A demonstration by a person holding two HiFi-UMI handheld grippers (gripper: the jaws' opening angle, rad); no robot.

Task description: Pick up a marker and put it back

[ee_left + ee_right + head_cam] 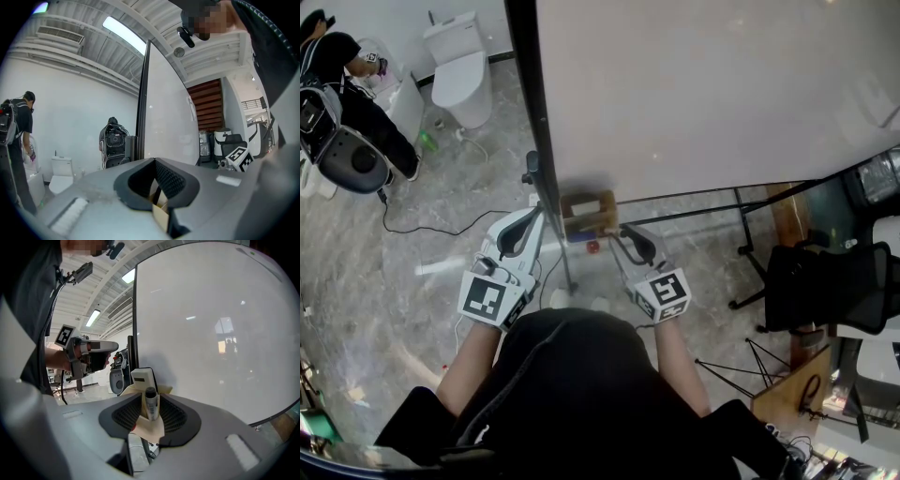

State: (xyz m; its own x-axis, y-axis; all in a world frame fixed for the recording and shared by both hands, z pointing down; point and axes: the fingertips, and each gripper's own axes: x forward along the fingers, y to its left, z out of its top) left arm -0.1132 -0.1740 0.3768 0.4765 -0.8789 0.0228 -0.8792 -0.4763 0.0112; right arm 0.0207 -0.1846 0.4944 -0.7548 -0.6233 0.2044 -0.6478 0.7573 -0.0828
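Writing: the marker [150, 409] has fine print down its pale barrel, too small for me to read. The white eraser [143, 377] behind it bears a dark strip I cannot read either.
Cube patterns: black-and-white square codes show on my left cube [485, 298] and right cube [664, 292]; they are patterns, not words.
Jaws, right: my right gripper [151, 399] stands wide apart. The marker is upright between the pads with a gap on each side, so I am gripping nothing.
Marker's place: it sits in the tan holder [581, 199] at the lower edge of the whiteboard [211, 333], at 12 o'clock from my right jaws. The eraser is just beyond it.
Jaws, left: the tips of my left gripper [155, 164] are drawn together and hold nothing. A tan, card-like bit shows low in the gap, and I cannot tell what it is.
Right arm: in the head view my right forearm [677, 361] reaches forward from my body, its gripper aimed toward 11 o'clock at the holder.
Left arm: my left forearm [473, 361] lies alongside, its gripper aimed toward 1 o'clock, near the board's post and just left of the holder.
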